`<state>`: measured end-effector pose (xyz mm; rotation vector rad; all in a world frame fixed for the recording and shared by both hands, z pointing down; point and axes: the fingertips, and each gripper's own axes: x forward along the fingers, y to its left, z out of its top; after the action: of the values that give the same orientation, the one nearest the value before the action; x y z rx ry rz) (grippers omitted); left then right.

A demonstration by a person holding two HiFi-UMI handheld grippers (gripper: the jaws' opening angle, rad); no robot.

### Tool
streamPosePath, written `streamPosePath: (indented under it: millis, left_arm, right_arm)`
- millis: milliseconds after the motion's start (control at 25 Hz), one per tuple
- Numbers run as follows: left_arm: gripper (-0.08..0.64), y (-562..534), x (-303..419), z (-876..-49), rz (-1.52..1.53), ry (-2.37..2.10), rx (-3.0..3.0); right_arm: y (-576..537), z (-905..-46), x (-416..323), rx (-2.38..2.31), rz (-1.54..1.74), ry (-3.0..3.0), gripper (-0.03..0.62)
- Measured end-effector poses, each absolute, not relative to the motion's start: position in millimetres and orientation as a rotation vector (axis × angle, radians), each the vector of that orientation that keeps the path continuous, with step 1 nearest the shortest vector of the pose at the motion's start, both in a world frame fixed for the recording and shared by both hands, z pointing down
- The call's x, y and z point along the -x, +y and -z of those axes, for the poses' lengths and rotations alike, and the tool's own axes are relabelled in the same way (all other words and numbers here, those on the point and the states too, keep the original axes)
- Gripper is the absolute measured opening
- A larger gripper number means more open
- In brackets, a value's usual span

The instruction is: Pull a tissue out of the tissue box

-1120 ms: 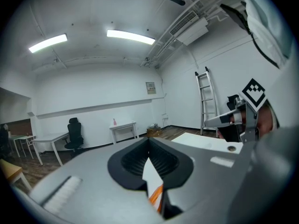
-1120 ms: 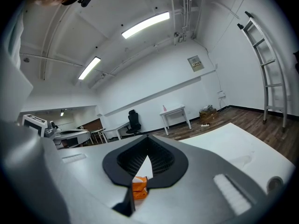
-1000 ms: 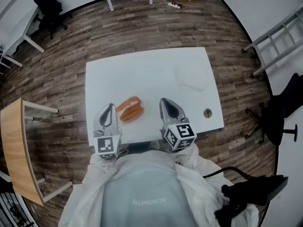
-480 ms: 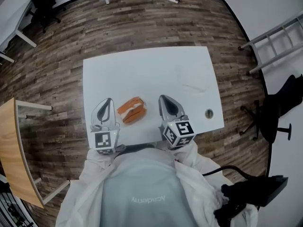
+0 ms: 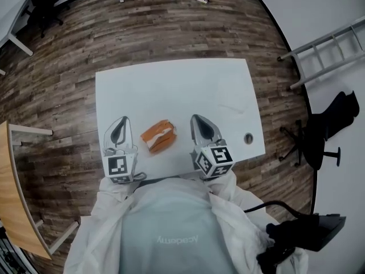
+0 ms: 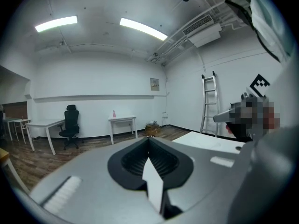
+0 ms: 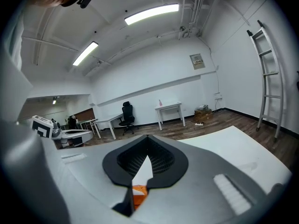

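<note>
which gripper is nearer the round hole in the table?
Right. The right gripper sits just left of the hole in the head view; the left gripper is beyond the tissue box, near the table's opposite edge.

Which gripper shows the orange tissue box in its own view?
The right gripper: the orange tissue box shows under its shut jaws. The left gripper sees no box.

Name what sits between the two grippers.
The orange tissue box lies on the table between the left gripper and right gripper, seen in the head view.
</note>
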<state>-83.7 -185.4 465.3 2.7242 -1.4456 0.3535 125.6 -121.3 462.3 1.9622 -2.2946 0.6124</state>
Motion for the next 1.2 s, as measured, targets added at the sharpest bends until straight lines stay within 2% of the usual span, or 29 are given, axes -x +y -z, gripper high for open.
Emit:
streamPosePath:
  millis: [560, 1200]
  left_arm:
    - [0.0, -197, 84, -467, -0.285, -1.356, -2.731]
    - [0.0, -193, 94, -478, -0.356, -1.431, -2.657]
  right_arm:
    - [-130, -460, -113, -1.988, -0.584, -2.237, 0.0]
    - [-138, -463, -111, -1.908, -0.599, -2.277, 0.0]
